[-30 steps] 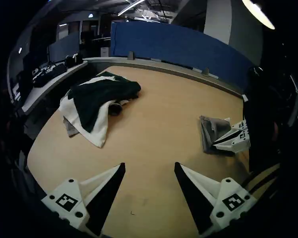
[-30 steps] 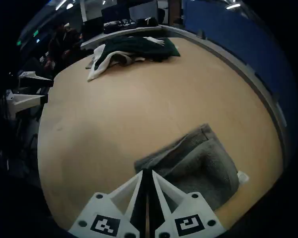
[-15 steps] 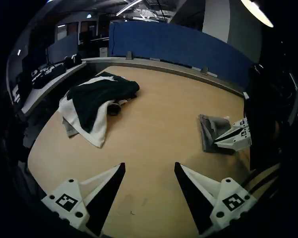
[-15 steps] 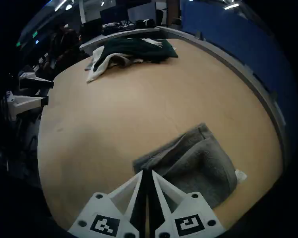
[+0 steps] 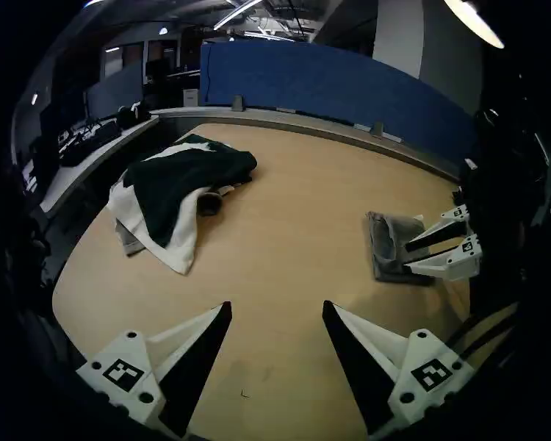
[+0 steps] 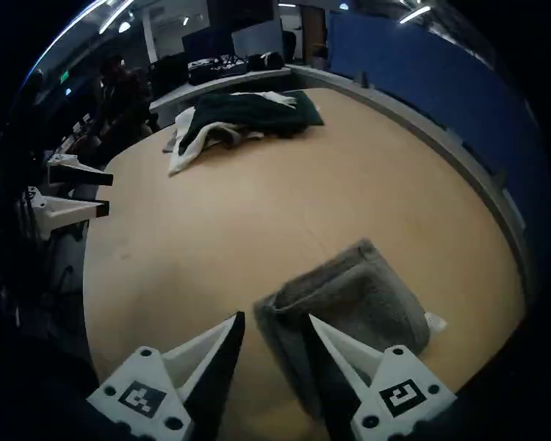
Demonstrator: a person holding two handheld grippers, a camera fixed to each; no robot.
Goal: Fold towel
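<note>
On the table (image 5: 297,220), a heap of dark and white cloths (image 5: 180,184) lies at the far side. The folded grey towel (image 6: 356,301) lies well apart from it, near the rim in front of the right gripper (image 6: 275,317). That gripper's fingers are spread and hold nothing. They straddle the towel's near corner, and contact with the fabric cannot be confirmed. The left gripper (image 5: 275,304) hangs over bare table with its fingers spread wide and nothing between them. In the left gripper view the right gripper (image 5: 409,259) stands at the towel's outer edge. Hazards, judged from this position: if the right fingers close now, they may catch the top layer alone, and a lift would then peel the fold open. A sideways push on the thick near edge may skew the stack or slide it toward the rim, which is close. The left gripper is too far off to steady the stack. Orientation: in the right gripper view, the towel's long axis appears to run diagonally, from the gripper away toward the far right. The rounded fold faces the gripper's near left. A small white tag (image 6: 437,321) shows at the rim-side edge.
</note>
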